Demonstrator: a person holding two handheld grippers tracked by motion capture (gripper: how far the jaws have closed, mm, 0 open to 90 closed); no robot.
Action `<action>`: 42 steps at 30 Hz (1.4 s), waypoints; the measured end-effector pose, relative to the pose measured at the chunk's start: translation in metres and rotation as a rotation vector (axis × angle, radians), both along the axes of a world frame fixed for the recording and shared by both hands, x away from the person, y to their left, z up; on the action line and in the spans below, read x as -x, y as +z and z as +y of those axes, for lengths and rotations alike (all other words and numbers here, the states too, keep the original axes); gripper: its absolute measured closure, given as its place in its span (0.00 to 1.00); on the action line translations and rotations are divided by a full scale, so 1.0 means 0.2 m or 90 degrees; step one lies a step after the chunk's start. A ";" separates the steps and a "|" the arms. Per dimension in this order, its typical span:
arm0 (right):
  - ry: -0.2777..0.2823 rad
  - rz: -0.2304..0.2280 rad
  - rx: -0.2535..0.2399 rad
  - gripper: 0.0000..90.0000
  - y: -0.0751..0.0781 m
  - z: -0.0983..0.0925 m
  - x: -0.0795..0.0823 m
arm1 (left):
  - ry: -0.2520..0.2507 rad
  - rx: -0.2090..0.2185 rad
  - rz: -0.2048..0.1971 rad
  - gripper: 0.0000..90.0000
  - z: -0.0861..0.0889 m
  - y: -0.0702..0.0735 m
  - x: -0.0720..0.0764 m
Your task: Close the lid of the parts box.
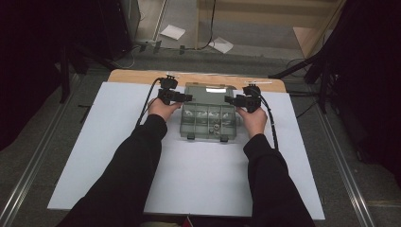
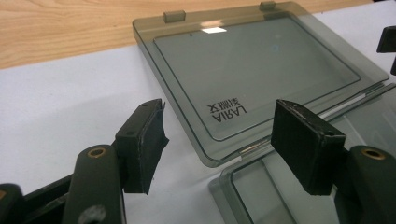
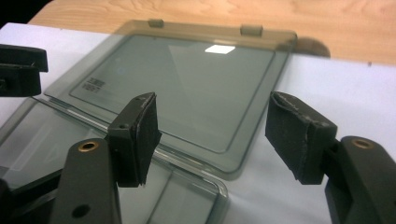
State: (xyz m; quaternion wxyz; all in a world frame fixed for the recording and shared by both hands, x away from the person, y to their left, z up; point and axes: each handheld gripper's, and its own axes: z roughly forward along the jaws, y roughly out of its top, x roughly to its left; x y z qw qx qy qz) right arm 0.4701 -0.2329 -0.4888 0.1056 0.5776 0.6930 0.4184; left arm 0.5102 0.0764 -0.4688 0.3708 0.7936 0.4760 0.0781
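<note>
White sheet (image 1: 189, 179) over a wooden tabletop (image 1: 132, 75); smoky transparent compartment box (image 1: 208, 124) at its far middle, lid (image 1: 210, 91) swung fully open and lying flat behind the tray. Left gripper (image 1: 189, 98) and right gripper (image 1: 228, 100) flank the hinge line, jaws of both spread wide, grasping nothing

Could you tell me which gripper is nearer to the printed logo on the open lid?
Left. The left gripper hovers by the lid corner beside the logo; the right gripper is at the opposite corner, jaws open.
</note>
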 end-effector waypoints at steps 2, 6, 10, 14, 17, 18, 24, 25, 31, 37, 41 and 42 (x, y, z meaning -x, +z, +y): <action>-0.001 0.009 0.004 0.41 -0.01 0.01 0.00 | 0.001 -0.001 0.005 0.38 -0.01 -0.02 0.00; -0.003 0.010 0.022 0.41 -0.04 0.03 -0.01 | 0.013 0.014 0.025 0.38 -0.01 -0.04 -0.01; -0.003 0.021 0.011 0.41 -0.05 0.04 -0.01 | 0.018 0.016 0.031 0.38 -0.02 -0.06 -0.02; -0.012 0.037 0.004 0.41 -0.06 0.04 -0.02 | 0.022 0.035 0.042 0.38 -0.01 -0.08 -0.03; -0.020 0.043 -0.002 0.40 -0.07 0.04 -0.02 | 0.026 0.050 0.050 0.38 -0.01 -0.10 -0.05; -0.020 0.038 0.000 0.40 -0.08 0.05 -0.02 | 0.032 0.051 0.053 0.38 0.00 -0.11 -0.05; -0.023 0.060 -0.034 0.39 -0.09 0.03 -0.04 | 0.040 0.069 0.074 0.38 0.00 -0.14 -0.07; -0.024 0.062 -0.041 0.39 -0.10 0.03 -0.04 | 0.040 0.072 0.074 0.38 0.00 -0.14 -0.07; -0.023 0.085 -0.073 0.39 -0.11 0.01 -0.05 | 0.037 0.071 0.069 0.42 -0.02 -0.15 -0.07; -0.026 0.092 -0.080 0.39 -0.12 0.01 -0.05 | 0.035 0.074 0.068 0.42 -0.02 -0.15 -0.07; -0.029 0.100 -0.090 0.40 -0.12 0.01 -0.05 | 0.037 0.073 0.065 0.42 -0.02 -0.15 -0.06; -0.028 0.101 -0.094 0.40 -0.12 0.00 -0.05 | 0.037 0.074 0.065 0.43 -0.02 -0.15 -0.06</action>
